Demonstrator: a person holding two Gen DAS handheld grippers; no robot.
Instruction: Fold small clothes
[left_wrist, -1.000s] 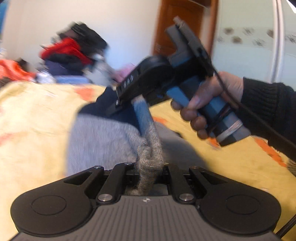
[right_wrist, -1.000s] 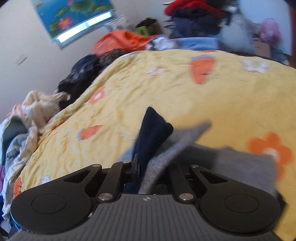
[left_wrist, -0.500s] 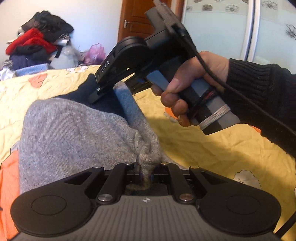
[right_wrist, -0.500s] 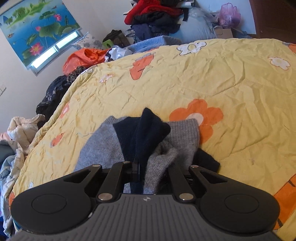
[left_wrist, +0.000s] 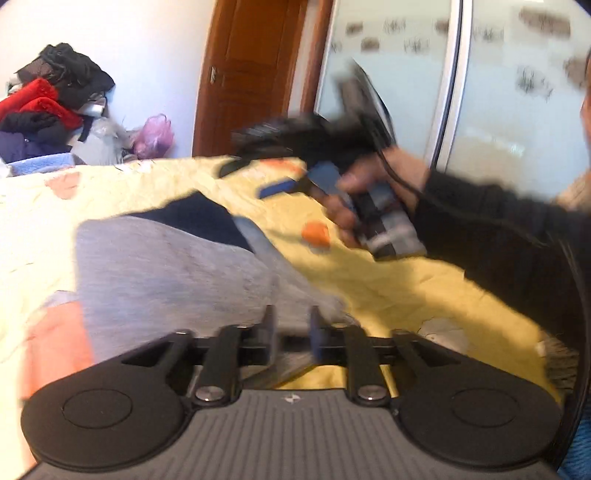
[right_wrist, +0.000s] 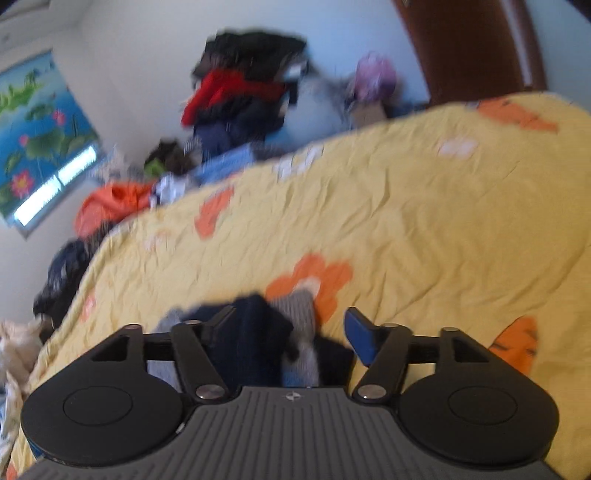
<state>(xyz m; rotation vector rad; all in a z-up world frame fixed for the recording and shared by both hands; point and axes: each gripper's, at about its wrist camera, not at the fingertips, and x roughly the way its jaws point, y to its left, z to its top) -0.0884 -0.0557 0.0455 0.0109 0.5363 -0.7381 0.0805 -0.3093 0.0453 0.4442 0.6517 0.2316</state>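
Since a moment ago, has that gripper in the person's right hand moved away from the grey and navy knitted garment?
Yes. The right gripper has let go of the grey and navy knitted garment and pulled back toward the glass sliding door, its jaws just opened.

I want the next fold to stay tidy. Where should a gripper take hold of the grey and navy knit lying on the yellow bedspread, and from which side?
Probably the grey and navy knit is best gripped at its near grey edge, by the left gripper, coming in low from the near side. That edge lies flat on the yellow bedspread and reaches those fingertips.
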